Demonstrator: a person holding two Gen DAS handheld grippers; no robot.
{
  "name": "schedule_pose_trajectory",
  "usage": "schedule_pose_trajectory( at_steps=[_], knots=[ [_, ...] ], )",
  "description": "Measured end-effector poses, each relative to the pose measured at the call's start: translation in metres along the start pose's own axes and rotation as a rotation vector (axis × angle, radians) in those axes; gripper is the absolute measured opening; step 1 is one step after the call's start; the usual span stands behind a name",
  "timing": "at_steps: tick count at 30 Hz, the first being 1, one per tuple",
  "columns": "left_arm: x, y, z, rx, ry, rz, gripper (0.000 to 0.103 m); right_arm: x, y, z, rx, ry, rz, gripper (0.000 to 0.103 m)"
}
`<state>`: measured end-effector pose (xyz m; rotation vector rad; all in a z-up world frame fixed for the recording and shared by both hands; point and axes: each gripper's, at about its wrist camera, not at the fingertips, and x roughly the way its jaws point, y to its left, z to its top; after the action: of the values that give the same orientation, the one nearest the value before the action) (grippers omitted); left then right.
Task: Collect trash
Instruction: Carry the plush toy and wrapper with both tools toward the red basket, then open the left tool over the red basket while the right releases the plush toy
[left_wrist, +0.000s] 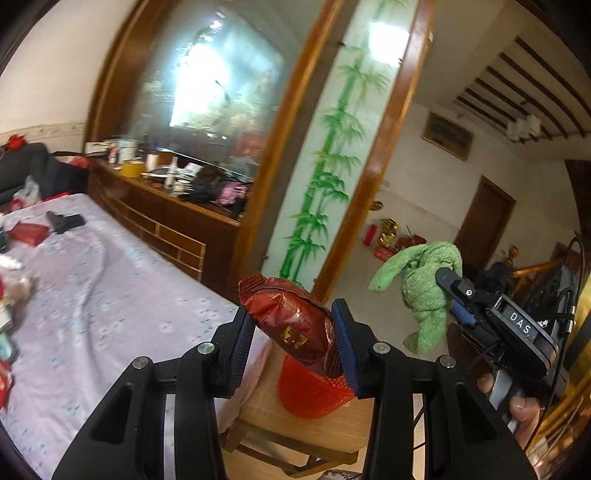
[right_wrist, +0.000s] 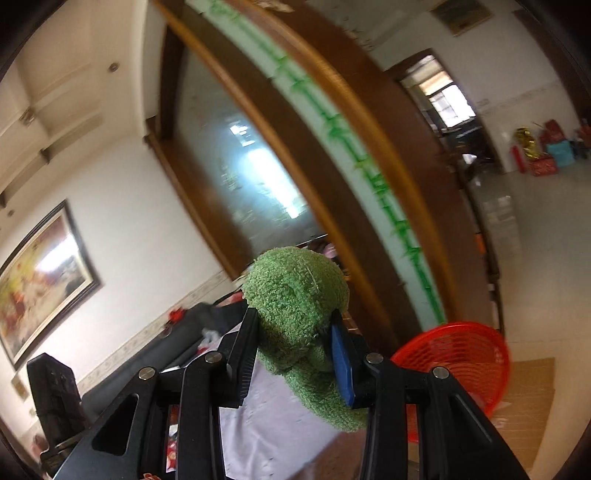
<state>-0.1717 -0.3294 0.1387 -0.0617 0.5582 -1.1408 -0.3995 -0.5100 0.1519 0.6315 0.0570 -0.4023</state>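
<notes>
My left gripper (left_wrist: 293, 330) is shut on a dark red foil snack wrapper (left_wrist: 291, 321) and holds it above a red mesh basket (left_wrist: 310, 391) that stands on a wooden stool beside the bed. My right gripper (right_wrist: 293, 345) is shut on a green plush toy (right_wrist: 295, 295), raised in the air; the same toy (left_wrist: 424, 284) and the right gripper show at the right of the left wrist view. The red basket (right_wrist: 458, 354) lies lower right of the right gripper.
A bed with a lilac sheet (left_wrist: 92, 280) carries a red packet (left_wrist: 29, 232), a black object (left_wrist: 64, 221) and more litter at its left edge. A cluttered wooden cabinet (left_wrist: 166, 206) stands behind it. A black sofa (right_wrist: 155, 354) stands by the wall.
</notes>
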Motion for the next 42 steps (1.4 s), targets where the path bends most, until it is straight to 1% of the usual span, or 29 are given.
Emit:
schedule_pose_trajectory(
  at_steps=[1, 6, 10, 14, 17, 19, 22, 29, 32, 35, 37, 38, 39, 40, 41, 42],
  knots=[
    [0.009, -0.004, 0.0, 0.007, 0.011, -0.017, 0.041, -0.001, -0.008, 0.0, 0.01, -0.004, -0.028, 0.039],
    [0.053, -0.021, -0.005, 0.037, 0.092, -0.076, 0.041, 0.002, -0.039, -0.002, 0.058, 0.013, -0.111, 0.039],
    [0.095, -0.037, -0.011, 0.07, 0.185, -0.111, 0.041, 0.011, -0.065, -0.003, 0.092, 0.027, -0.157, 0.039],
    [0.138, -0.043, -0.022, 0.052, 0.301, -0.176, 0.041, 0.02, -0.091, -0.004, 0.134, 0.052, -0.188, 0.039],
    [0.161, -0.047, -0.032, 0.049, 0.358, -0.191, 0.041, 0.027, -0.105, -0.004, 0.147, 0.072, -0.205, 0.039],
    [0.17, -0.049, -0.039, 0.047, 0.375, -0.19, 0.041, 0.031, -0.113, -0.005, 0.153, 0.089, -0.202, 0.039],
    [0.175, -0.047, -0.044, 0.038, 0.383, -0.211, 0.041, 0.036, -0.116, -0.006, 0.154, 0.102, -0.214, 0.039],
    [0.185, -0.043, -0.044, 0.03, 0.393, -0.232, 0.041, 0.04, -0.126, -0.004, 0.154, 0.109, -0.238, 0.04],
    [0.194, -0.045, -0.047, 0.033, 0.417, -0.236, 0.041, 0.044, -0.128, -0.007, 0.152, 0.117, -0.249, 0.04],
    [0.205, -0.047, -0.054, 0.05, 0.438, -0.218, 0.041, 0.05, -0.133, -0.011, 0.168, 0.134, -0.257, 0.04],
    [0.211, -0.045, -0.06, 0.059, 0.457, -0.201, 0.045, 0.054, -0.138, -0.013, 0.178, 0.145, -0.264, 0.042],
    [0.213, -0.042, -0.061, 0.056, 0.46, -0.197, 0.051, 0.057, -0.141, -0.014, 0.187, 0.152, -0.264, 0.045],
    [0.211, -0.038, -0.062, 0.044, 0.455, -0.193, 0.062, 0.059, -0.145, -0.015, 0.198, 0.16, -0.262, 0.047],
    [0.21, -0.035, -0.062, 0.035, 0.448, -0.189, 0.067, 0.061, -0.148, -0.016, 0.21, 0.164, -0.261, 0.051],
    [0.207, -0.032, -0.061, 0.026, 0.436, -0.182, 0.072, 0.061, -0.151, -0.017, 0.23, 0.166, -0.257, 0.053],
    [0.203, -0.029, -0.059, 0.019, 0.424, -0.174, 0.073, 0.06, -0.152, -0.017, 0.239, 0.167, -0.248, 0.053]
  ],
)
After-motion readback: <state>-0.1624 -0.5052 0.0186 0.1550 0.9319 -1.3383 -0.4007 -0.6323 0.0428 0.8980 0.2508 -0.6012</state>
